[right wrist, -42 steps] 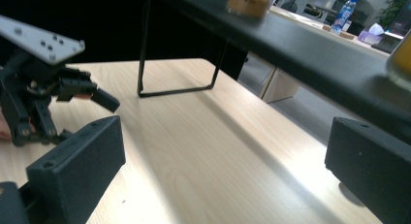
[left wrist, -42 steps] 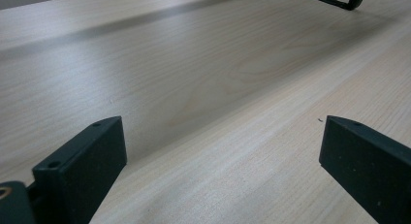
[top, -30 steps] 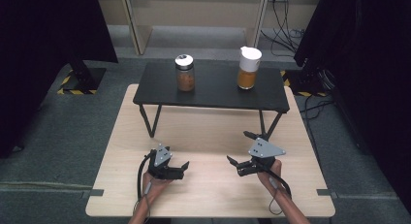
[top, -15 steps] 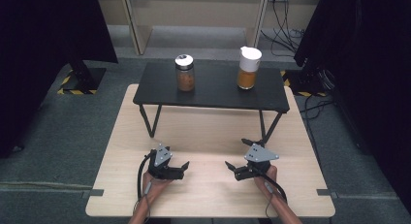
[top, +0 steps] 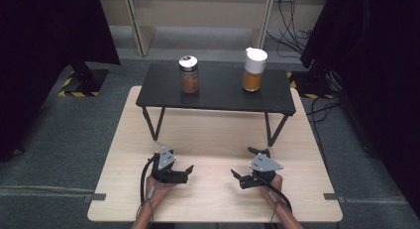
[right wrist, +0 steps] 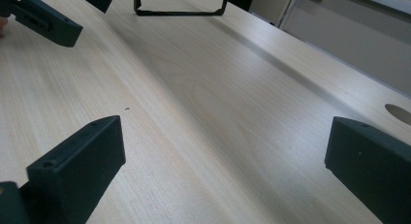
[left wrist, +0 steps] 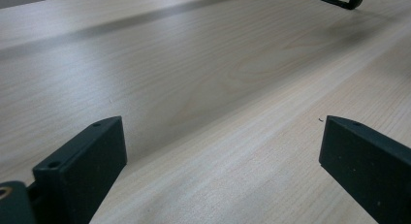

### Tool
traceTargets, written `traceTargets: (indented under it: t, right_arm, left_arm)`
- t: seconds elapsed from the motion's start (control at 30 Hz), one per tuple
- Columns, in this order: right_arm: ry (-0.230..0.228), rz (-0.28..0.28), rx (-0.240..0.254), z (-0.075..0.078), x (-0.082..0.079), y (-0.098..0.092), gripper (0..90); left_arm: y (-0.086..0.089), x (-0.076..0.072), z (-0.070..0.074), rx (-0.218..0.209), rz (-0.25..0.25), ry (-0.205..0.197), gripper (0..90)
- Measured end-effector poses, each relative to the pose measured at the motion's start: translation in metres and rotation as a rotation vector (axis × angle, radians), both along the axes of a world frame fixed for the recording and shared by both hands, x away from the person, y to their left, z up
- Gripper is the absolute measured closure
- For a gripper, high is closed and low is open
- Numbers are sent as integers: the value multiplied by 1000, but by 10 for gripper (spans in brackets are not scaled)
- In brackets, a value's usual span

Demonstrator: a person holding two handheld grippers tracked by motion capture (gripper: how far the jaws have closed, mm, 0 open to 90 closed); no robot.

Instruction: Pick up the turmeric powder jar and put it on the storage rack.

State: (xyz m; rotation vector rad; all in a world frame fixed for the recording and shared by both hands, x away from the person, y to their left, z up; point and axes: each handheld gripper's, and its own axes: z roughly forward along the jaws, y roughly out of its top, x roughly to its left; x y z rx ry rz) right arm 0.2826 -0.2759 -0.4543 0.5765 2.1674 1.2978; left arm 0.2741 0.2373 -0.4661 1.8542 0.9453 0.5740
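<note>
The left gripper (top: 187, 170) rests low over the pale wooden table (top: 124, 189), jaws spread wide with nothing between them. The right gripper (top: 238, 178) sits beside it, jaws equally parted and empty, pointing back toward the left one.

Nearest things are well off, on the black raised shelf (top: 218, 92): at its left a glass jar (top: 189, 74) with a silvery lid and brownish contents, at its right a white-topped pitcher (top: 254, 69) of orange liquid. Both stand upright, long axis vertical; the pitcher's spout probably faces left, though that is hard to tell.

Likely risks: either gripper could clip the shelf's edge on a low reach, and a wide-open jaw nudging the tall pitcher high up could tip it and spill.
</note>
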Motion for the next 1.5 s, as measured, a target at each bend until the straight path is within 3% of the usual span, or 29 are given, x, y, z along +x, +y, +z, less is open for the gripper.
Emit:
traceTargets:
  t: [0.27,0.33,0.43,0.57,0.7,1.5]
  right_arm:
    - [28,5,-10,-4,1,4,7]
    - [27,-3,-37,-4,0,9,11]
    - [24,-11,-31,-4,-1,8,12]
    - [58,-43,5,-5,2,5,12]
    - [67,-40,-15,-4,4,7,12]
    - [95,-56,-24,-2,7,9,12]
  left_arm:
    - [-1,0,0,3,0,-1,22]
    - [-1,-1,0,4,0,-2,22]
    - [-2,-1,0,9,2,-2,22]
    - [-3,-1,1,14,1,-4,22]
    - [-2,-1,1,13,1,-3,22]
    - [-3,-1,1,13,4,-1,23]
